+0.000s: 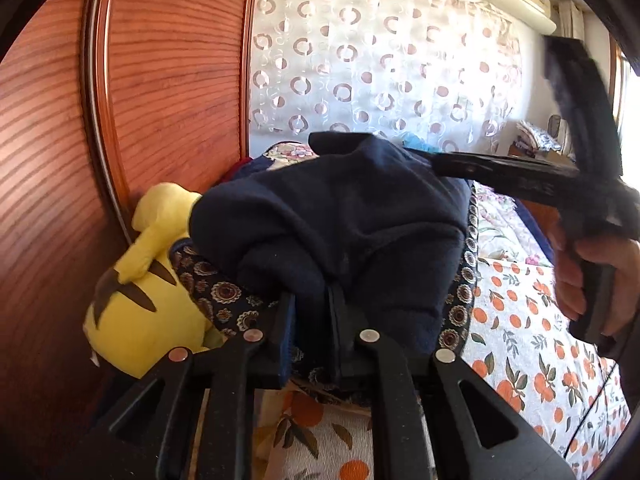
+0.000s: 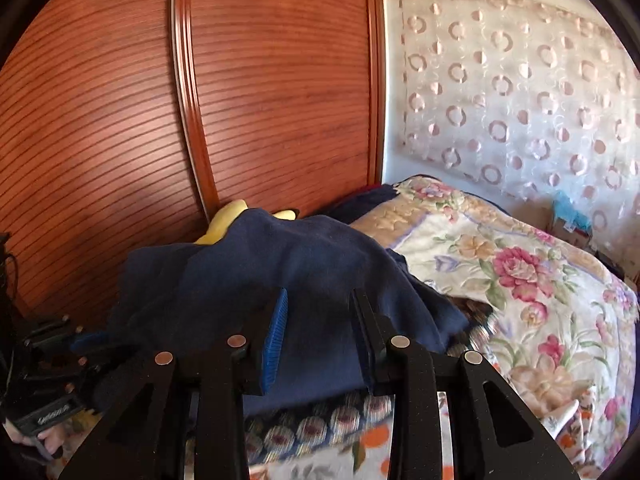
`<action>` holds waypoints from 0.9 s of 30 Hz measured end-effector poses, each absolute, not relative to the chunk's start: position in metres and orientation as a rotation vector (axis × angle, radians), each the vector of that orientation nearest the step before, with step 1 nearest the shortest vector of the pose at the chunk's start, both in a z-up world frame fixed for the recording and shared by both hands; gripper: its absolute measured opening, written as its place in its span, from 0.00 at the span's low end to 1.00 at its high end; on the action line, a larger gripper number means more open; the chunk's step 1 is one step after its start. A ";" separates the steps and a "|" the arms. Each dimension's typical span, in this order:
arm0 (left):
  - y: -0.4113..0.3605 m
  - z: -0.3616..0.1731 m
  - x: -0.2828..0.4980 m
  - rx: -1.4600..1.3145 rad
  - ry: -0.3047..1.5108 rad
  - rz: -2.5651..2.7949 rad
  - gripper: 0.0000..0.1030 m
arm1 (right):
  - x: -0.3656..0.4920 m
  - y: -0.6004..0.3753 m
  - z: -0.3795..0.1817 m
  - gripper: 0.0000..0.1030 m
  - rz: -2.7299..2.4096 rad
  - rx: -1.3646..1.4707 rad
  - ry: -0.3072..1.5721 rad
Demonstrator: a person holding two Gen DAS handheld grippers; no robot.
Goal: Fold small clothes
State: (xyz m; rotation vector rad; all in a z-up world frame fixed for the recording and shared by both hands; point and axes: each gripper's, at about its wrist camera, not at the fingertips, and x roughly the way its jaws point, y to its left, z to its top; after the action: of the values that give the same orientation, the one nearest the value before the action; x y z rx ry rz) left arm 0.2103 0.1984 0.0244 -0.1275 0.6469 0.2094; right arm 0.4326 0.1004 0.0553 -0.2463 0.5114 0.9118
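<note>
Left tongs [image 1: 310,328] clamped on a fold of the navy fleece garment [image 1: 344,220], bunched and lifted over the bed [image 1: 520,320] with its orange-print sheet. Right tongs [image 2: 320,320] parted wide around the same fleece [image 2: 280,276], pads [image 2: 276,332] apparently not pinching it. Right tongs also seen from the left wrist camera [image 1: 336,142], reaching in over the garment. Yellow plush toy [image 1: 136,304] beside the wooden wardrobe [image 1: 160,100]; floral quilt [image 2: 500,272] just beyond.

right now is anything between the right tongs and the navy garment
Nothing visible. The right tongs stand open with the navy garment directly ahead and partly between the fingers. The left tongs are already shut on it, and the yellow plush sits behind, out of the way.
</note>
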 end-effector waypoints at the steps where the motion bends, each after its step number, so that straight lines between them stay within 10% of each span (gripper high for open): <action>1: 0.196 0.029 0.206 -0.116 0.637 0.214 0.16 | 0.424 0.094 0.057 0.32 0.911 -0.241 0.506; 15: 0.099 0.102 0.141 0.088 0.504 0.100 0.77 | 0.276 -0.028 0.085 0.32 0.822 -0.137 0.428; 27: 0.032 0.132 0.102 0.107 0.429 -0.019 0.84 | 0.177 -0.100 0.100 0.42 0.712 -0.079 0.341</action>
State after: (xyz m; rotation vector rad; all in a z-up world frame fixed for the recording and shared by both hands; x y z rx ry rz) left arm 0.1020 0.0316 0.1325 0.1070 0.4287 -0.0185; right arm 0.1767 -0.1003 0.0996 -0.0788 0.3414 0.7117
